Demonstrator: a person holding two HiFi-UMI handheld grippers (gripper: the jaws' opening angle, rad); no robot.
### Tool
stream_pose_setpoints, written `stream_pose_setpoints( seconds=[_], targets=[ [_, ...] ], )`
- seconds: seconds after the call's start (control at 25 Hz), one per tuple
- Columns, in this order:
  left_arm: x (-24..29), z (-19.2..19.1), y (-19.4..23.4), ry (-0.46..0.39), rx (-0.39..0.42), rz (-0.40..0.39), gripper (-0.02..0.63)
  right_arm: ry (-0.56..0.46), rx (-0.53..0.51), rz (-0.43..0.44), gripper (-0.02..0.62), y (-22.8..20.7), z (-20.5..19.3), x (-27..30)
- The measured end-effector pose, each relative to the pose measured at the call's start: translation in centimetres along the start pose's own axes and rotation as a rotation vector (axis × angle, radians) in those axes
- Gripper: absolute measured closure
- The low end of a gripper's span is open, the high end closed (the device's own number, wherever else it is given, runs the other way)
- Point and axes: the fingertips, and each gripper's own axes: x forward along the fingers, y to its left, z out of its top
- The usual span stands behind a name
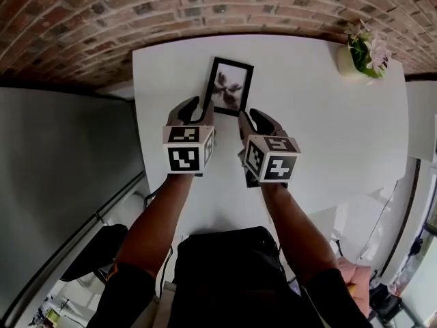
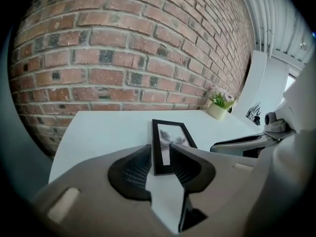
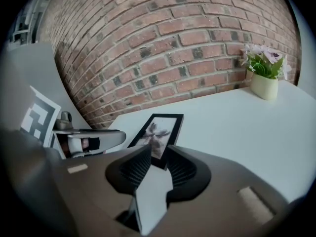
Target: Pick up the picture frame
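The flat black rectangular picture frame (image 1: 229, 86) lies on the white counter (image 1: 321, 128), just ahead of the left gripper (image 1: 196, 111) and right gripper (image 1: 254, 123), whose jaws stand apart, empty. It looks light, stiff and probably glass-fronted, so it is best pinched at its near corners.

No words, numbers or brand names can be read anywhere. The only signs are black-and-white square marker patterns. They sit on the faces of the white cube (image 1: 186, 149) on the left gripper (image 1: 196, 109) and the matching cube (image 1: 273, 160) on the right gripper (image 1: 252, 118). One such marker also shows at the left edge of the right gripper view.
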Motion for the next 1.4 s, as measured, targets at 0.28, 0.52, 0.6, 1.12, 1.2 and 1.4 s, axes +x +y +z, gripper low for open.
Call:
stream_pose_setpoints(
  seconds=[0.28,0.52,0.6,1.12,1.2,1.4],
  targets=[
    [1.9,-0.8,0.1,0.051,-0.007,-0.019,0.472,0.033,0.054,-0.007,0.482,-0.8,-0.6,1.9],
    [2.7,-1.2,0.6,0.076,-0.006,-0.027,0.472,0.056,0.087,-0.016,0.474,-1.3,-1.2,2.8],
    [2.9,-1.3,0.5,0.079,-0.006,-0.033,0.472,0.066,0.099,-0.019,0.469,-1.4,-1.4,2.9],
    [3.9,-2.2,0.3,0.109,-0.021,-0.052,0.474,0.078,0.132,0.016,0.462,-1.2,-1.7,3.7],
    [4.0,-2.2,0.0,0.113,-0.028,-0.060,0.474,0.080,0.136,0.022,0.468,-1.1,-1.7,3.7],
    [3.7,-2.4,0.2,0.117,-0.053,-0.059,0.508,0.076,0.152,0.031,0.479,-1.2,-1.8,3.5]
  ],
)
